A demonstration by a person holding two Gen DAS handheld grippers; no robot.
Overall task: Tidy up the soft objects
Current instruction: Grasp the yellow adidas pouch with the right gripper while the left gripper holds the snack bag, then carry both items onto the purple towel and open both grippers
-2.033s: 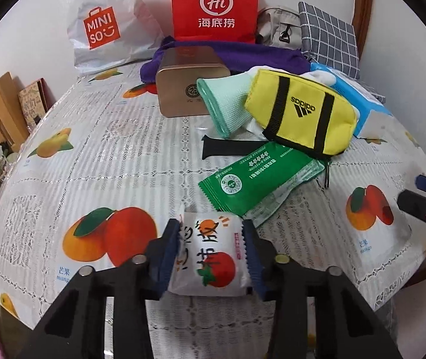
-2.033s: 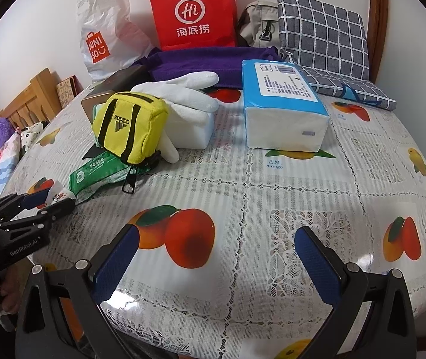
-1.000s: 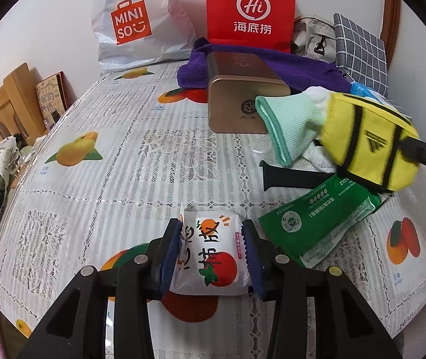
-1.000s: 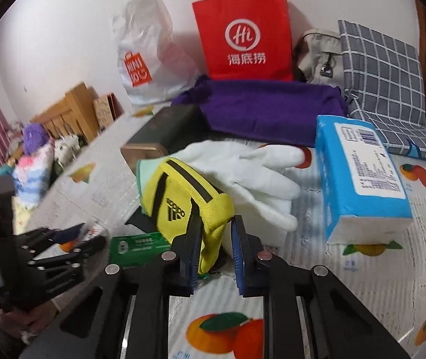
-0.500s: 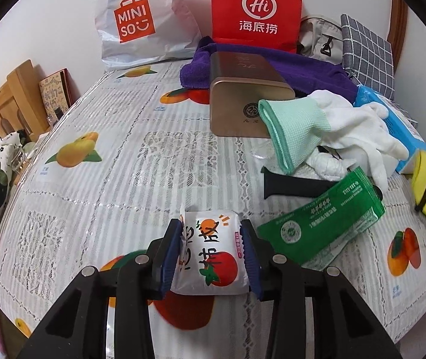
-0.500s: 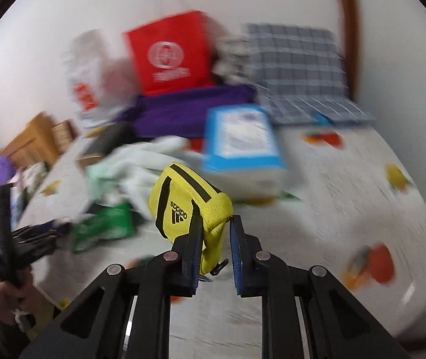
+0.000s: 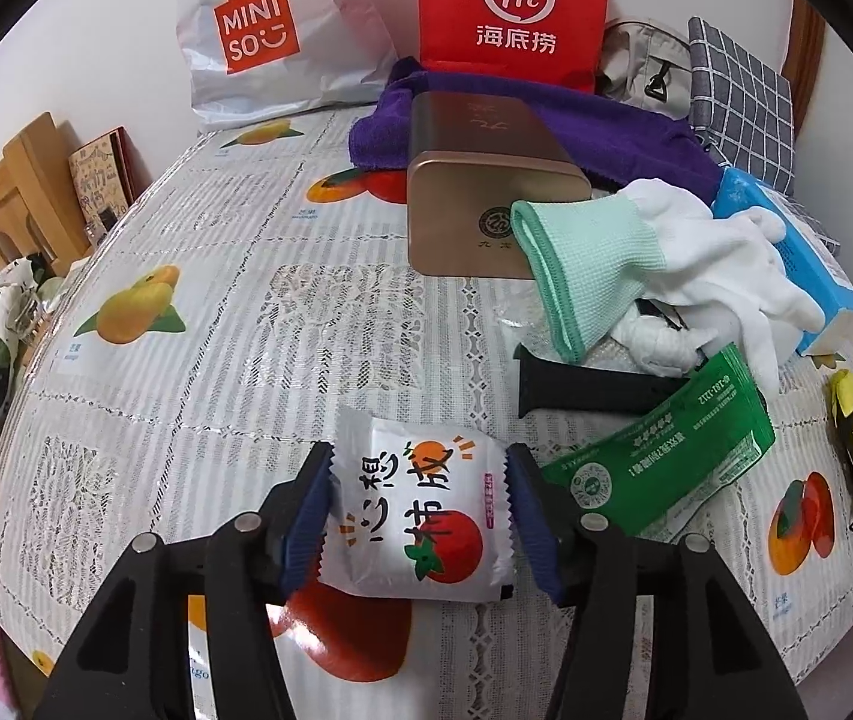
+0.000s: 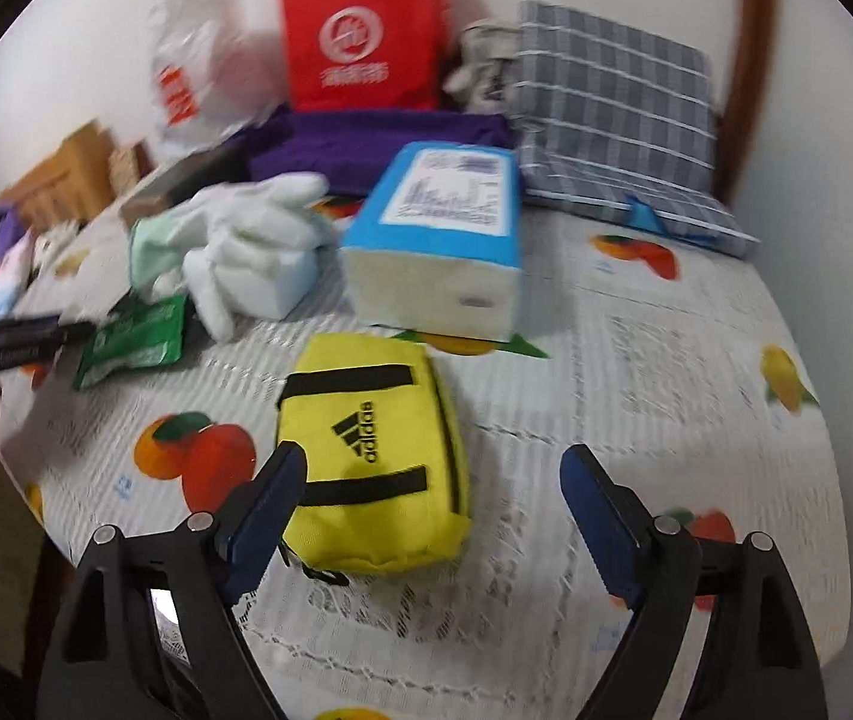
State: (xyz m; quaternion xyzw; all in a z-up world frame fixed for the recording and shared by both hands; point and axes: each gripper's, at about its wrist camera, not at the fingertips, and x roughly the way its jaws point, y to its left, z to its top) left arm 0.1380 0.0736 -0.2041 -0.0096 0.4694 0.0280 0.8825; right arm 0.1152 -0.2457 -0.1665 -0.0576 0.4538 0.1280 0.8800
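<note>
The right hand-held gripper [image 8: 423,510] is angling down over the bench [image 8: 696,360], its jaws having just been opening; they are standing wide, released, with the yellow Adidas pouch [image 8: 369,456] lying flat on the fruit-print cloth between them, the left pad beside its edge, the right pad well apart. The left hand-held gripper [image 7: 420,516] is likewise tilting downward, its jaws having just been opening around the white persimmon snack packet [image 7: 420,510]; the packet is sitting between the blue pads, near a green packet [image 7: 666,462].
</note>
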